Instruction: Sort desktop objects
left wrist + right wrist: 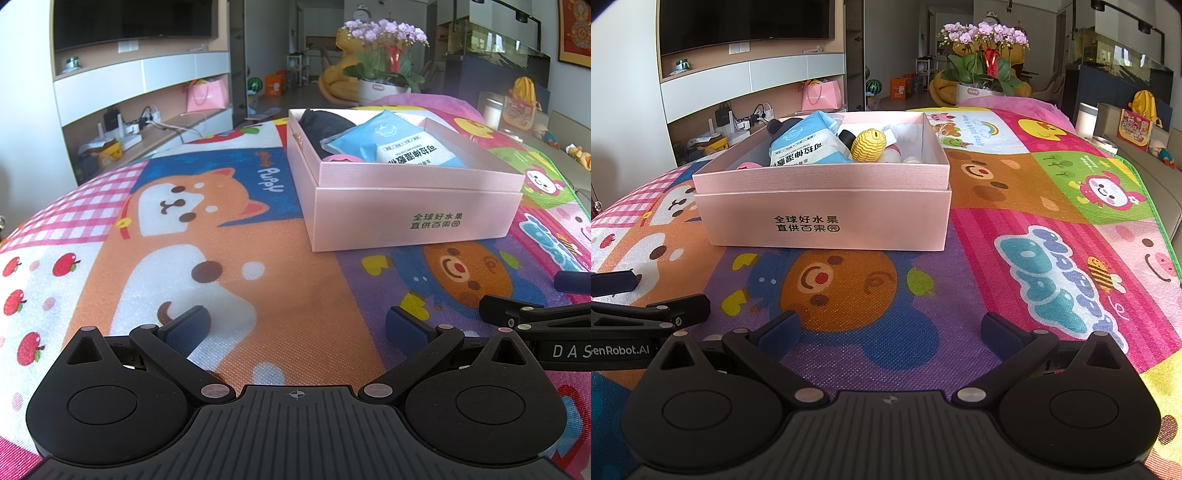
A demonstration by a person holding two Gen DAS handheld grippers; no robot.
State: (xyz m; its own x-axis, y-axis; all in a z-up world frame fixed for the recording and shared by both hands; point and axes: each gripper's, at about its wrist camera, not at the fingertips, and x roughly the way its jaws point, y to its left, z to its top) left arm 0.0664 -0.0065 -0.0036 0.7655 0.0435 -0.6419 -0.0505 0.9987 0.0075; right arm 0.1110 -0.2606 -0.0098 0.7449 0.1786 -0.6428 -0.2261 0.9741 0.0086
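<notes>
Hidden: box contents partly behind wall, small white items unclear
Count: one pink box (827, 218), one blue pack (805, 146), one corn toy (868, 146)
Box: on bench mat (1015, 229)
Left tool (295, 328): wide, empty
Right tool (890, 328): wide, empty

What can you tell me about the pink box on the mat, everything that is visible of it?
The pink box is rectangular, looks like cardboard with a faint brushed sheen, and has dark printed Chinese characters on its front wall. It has no lid on; an inner rim stands a little above the outer wall. It sits flat on the cartoon play mat, ahead of both grippers, touched by neither. Inside lie a blue and white packet, a yellow corn-shaped toy, a dark fabric item and some small pink and white things.
</notes>
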